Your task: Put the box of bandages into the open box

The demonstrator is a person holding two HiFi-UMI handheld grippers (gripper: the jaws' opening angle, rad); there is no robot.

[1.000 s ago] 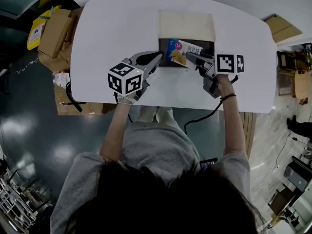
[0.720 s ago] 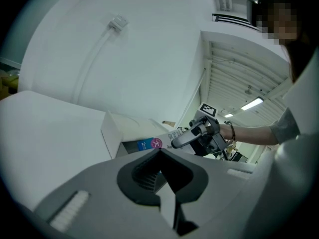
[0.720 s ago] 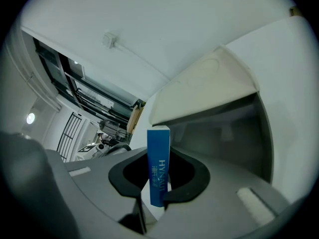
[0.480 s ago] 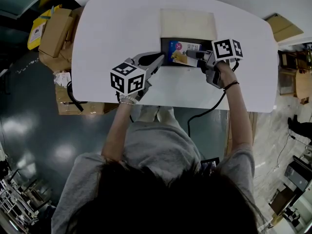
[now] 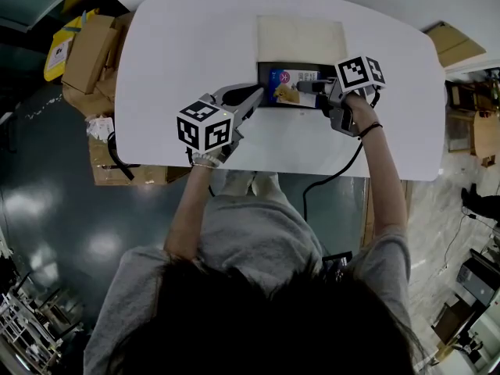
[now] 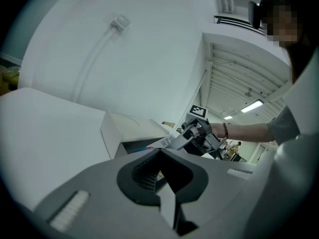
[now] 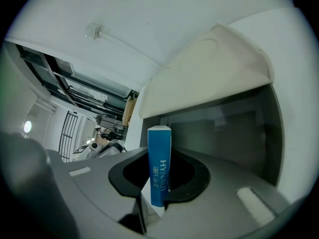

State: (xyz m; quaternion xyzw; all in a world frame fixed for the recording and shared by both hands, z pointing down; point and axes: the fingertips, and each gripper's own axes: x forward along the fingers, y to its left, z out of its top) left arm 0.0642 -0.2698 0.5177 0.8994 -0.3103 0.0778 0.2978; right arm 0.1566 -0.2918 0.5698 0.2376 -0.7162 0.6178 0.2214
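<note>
The open box (image 5: 267, 68) stands at the table's far middle, its cream lid (image 5: 301, 37) folded back and its inside dark. My right gripper (image 5: 303, 87) is shut on the blue and white box of bandages (image 5: 286, 84), which lies low inside the open box. In the right gripper view the bandage box (image 7: 159, 168) stands edge-on between the jaws, in front of the open box's cavity (image 7: 224, 128). My left gripper (image 5: 256, 94) rests shut and empty by the open box's front left corner. From the left gripper view I see the right gripper (image 6: 197, 133) and the bandage box (image 6: 167, 142).
The white table (image 5: 180, 53) has a rounded far edge. Cardboard boxes (image 5: 86, 53) are piled on the floor to its left, and more cardboard (image 5: 453, 45) lies at the right. A black cable (image 5: 328, 182) hangs off the near edge.
My right gripper has rolled and sunk, bringing the bandage box from a tilt above the opening down into the open box. The left gripper has not moved.
</note>
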